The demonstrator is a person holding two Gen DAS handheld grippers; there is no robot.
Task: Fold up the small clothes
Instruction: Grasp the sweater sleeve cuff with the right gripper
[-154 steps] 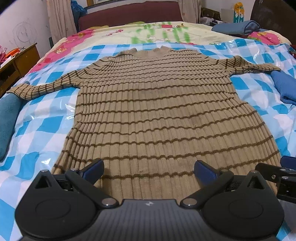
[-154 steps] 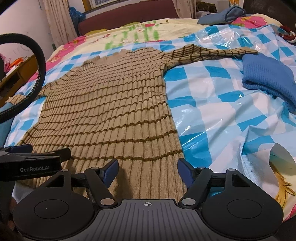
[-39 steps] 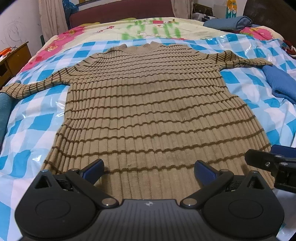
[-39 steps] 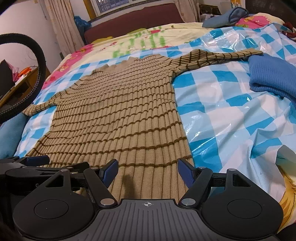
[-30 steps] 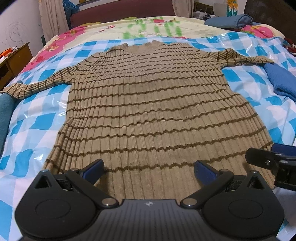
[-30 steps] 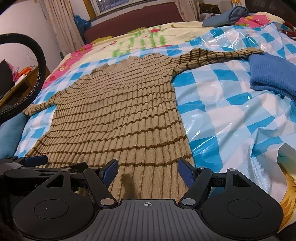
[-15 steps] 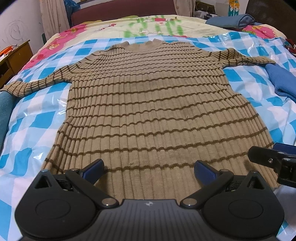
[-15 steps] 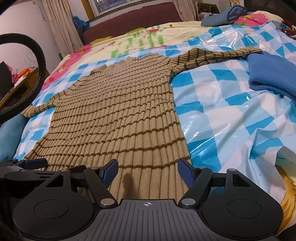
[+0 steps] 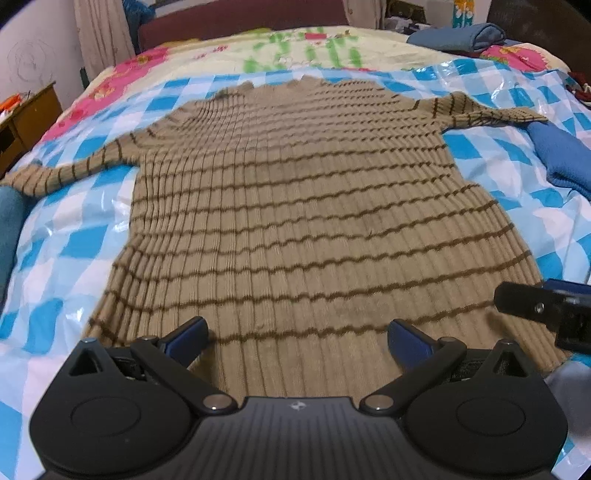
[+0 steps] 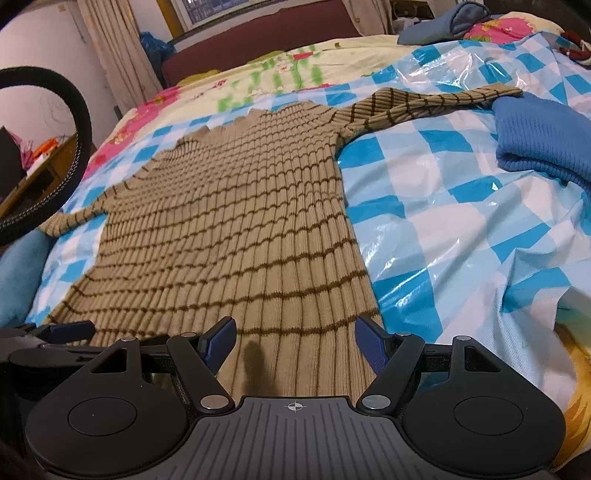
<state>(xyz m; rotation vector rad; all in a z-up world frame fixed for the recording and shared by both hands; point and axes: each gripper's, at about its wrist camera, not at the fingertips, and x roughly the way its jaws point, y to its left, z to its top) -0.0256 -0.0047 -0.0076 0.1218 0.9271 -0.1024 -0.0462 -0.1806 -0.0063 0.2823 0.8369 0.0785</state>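
Beside sweater (image 9: 295,206) right sleeve: blue knit (image 9: 561,155).

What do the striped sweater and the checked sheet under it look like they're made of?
The sweater looks like a soft, matte ribbed knit, judging by its lengthwise ridges. The sheet is probably thin plastic film: it's glossy, with bright glare and crinkles.

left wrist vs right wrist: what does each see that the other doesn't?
Left wrist only: the right gripper's finger entering from the right, over the hem corner. Right wrist only: a black cable loop at left and the window above the headboard. Both: the striped sweater spread flat on the checkered sheet, the blue garment, and both grippers open.
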